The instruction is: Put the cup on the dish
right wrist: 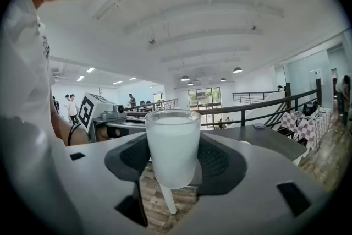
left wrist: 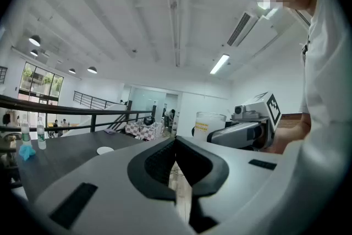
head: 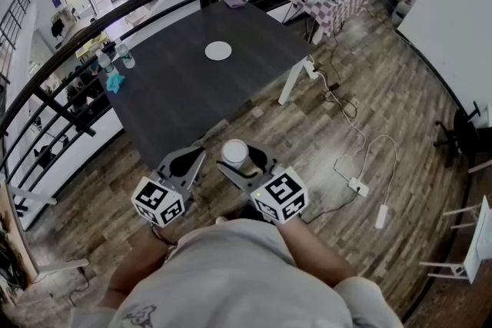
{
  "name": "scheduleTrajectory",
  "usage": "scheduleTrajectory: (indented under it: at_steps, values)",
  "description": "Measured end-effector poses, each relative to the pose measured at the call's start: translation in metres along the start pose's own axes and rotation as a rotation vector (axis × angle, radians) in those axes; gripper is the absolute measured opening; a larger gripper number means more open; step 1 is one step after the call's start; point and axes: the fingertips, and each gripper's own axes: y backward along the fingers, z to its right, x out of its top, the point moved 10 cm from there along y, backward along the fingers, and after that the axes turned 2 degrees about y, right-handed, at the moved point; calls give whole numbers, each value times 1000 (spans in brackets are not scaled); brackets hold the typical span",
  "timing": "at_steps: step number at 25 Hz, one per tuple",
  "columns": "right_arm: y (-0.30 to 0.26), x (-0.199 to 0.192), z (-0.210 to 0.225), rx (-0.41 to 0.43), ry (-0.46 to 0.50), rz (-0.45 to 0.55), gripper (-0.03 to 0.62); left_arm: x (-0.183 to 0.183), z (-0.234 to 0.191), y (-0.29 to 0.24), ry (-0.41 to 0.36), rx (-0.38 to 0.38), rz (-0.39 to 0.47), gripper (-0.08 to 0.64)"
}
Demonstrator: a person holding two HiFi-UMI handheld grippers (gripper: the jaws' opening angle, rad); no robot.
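Right tool (head: 241,161) grips frosted white tapered cup (right wrist: 173,146) btwn wide-set jaws, above wood floor (head: 369,96), near counter's near edge. Left tool (left wrist: 176,143) just left of it, jaws closed, empty. Small round white dish (head: 218,51) lies far off on dark grey counter (head: 173,92).

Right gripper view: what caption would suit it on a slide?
Frosted cup held upright between the right gripper's jaws, dark table and white dish beyond.
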Motion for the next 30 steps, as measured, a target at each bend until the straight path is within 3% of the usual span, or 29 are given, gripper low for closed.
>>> scheduleTrajectory:
  at_steps: [16,30]
  values:
    - [7,-3,30,36,-46,42,264,-2,-1,-31,11,9,-5,8]
    - [-5,-8,170,58,-31,28,264,5,-40,-165,17,31,9,8]
